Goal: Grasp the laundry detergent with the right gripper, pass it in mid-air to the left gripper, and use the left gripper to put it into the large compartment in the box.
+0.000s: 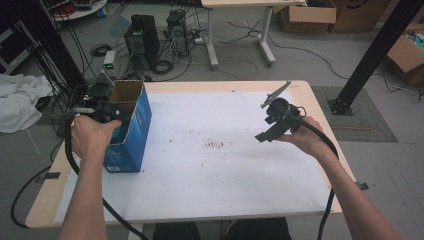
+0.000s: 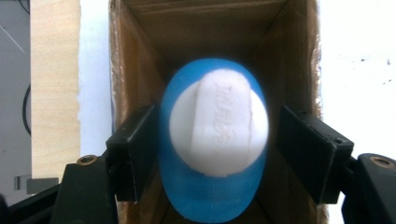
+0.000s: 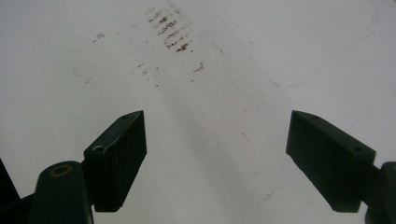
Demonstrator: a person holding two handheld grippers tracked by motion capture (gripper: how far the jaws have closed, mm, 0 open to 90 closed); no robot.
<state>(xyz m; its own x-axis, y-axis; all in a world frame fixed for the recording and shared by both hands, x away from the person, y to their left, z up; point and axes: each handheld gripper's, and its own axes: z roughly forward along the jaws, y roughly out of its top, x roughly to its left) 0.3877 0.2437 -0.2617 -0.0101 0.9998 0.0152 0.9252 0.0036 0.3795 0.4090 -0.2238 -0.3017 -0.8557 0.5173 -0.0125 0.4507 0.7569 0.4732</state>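
Observation:
An open blue cardboard box (image 1: 129, 136) stands at the table's left edge, and my left gripper (image 1: 111, 110) hangs over its mouth. The left gripper view looks straight down into the brown inside of the box (image 2: 140, 56). A blue oval object with a white round face (image 2: 217, 123) sits between the jaws of the left gripper (image 2: 217, 144). The left jaw touches it and a narrow gap shows at the right jaw. My right gripper (image 1: 266, 128) is held above the table's right half. The right gripper (image 3: 215, 154) is open with nothing between its jaws.
A white sheet (image 1: 225, 170) covers the wooden table (image 1: 47, 190), with dark smudges (image 1: 215, 145) near its middle, smudges (image 3: 170, 30). On the floor behind stand computer towers (image 1: 142, 37), cables and cardboard boxes (image 1: 307, 15). A black post (image 1: 372, 55) rises at the right.

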